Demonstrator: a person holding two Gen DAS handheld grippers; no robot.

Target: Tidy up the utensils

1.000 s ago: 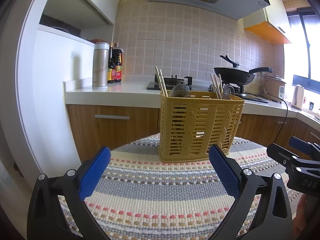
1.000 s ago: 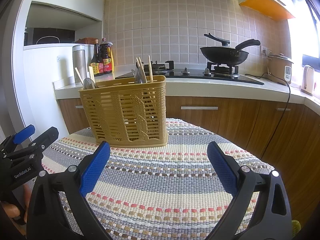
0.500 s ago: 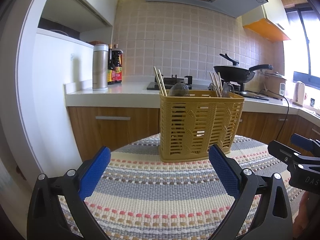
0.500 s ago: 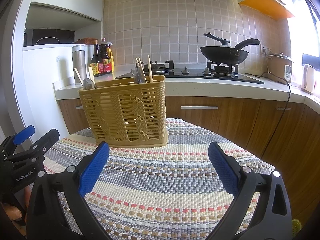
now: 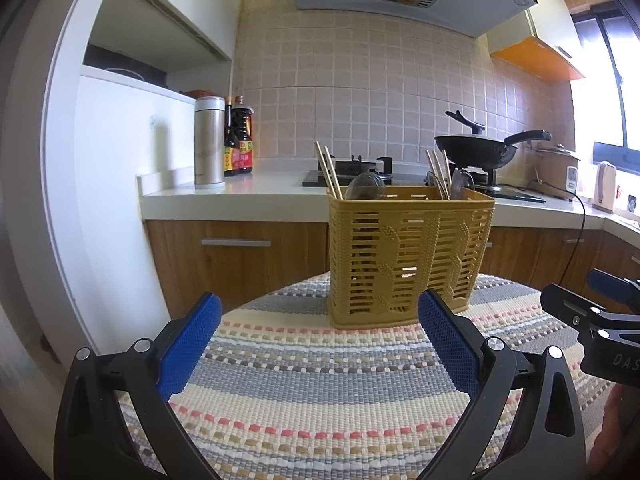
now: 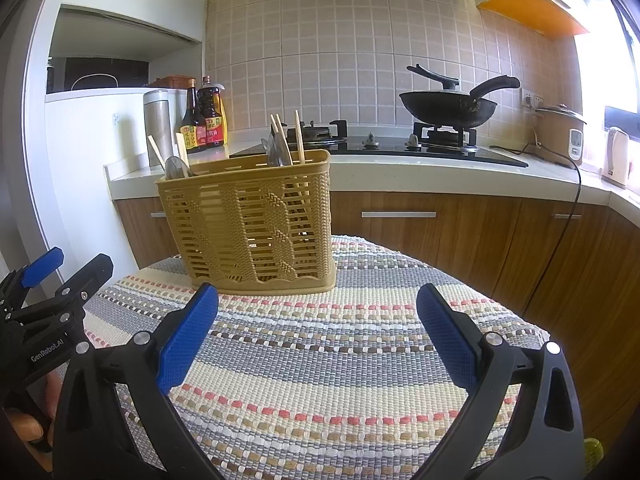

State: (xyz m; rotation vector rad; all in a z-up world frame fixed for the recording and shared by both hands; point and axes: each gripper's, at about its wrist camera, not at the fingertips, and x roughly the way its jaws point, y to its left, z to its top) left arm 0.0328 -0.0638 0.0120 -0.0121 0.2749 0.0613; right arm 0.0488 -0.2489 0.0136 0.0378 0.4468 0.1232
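Note:
A tan plastic utensil basket [image 5: 408, 256] [image 6: 252, 220] stands upright at the far edge of a round table under a striped woven cloth [image 5: 332, 384] [image 6: 340, 360]. Wooden chopsticks [image 5: 330, 172] [image 6: 298, 136] and spoons [image 5: 364, 186] [image 6: 176, 168] stick up from its compartments. My left gripper [image 5: 318, 344] is open over the cloth, short of the basket, nothing between its blue pads. My right gripper [image 6: 316, 336] is also open and empty, just right of the basket. Each gripper shows at the edge of the other's view: the right gripper [image 5: 596, 320], the left gripper [image 6: 48, 292].
Behind the table runs a white kitchen counter [image 5: 240, 192] with wooden cabinets [image 6: 420, 228]. On it are a steel flask [image 5: 209, 142], sauce bottles [image 6: 204, 118], a gas hob with a black wok [image 6: 448, 106], a rice cooker [image 6: 560, 132] and a kettle [image 6: 616, 156].
Both grippers stay open and empty. The left view has tipped slightly upward; the basket sits a little higher in frame. The right gripper has hardly moved.

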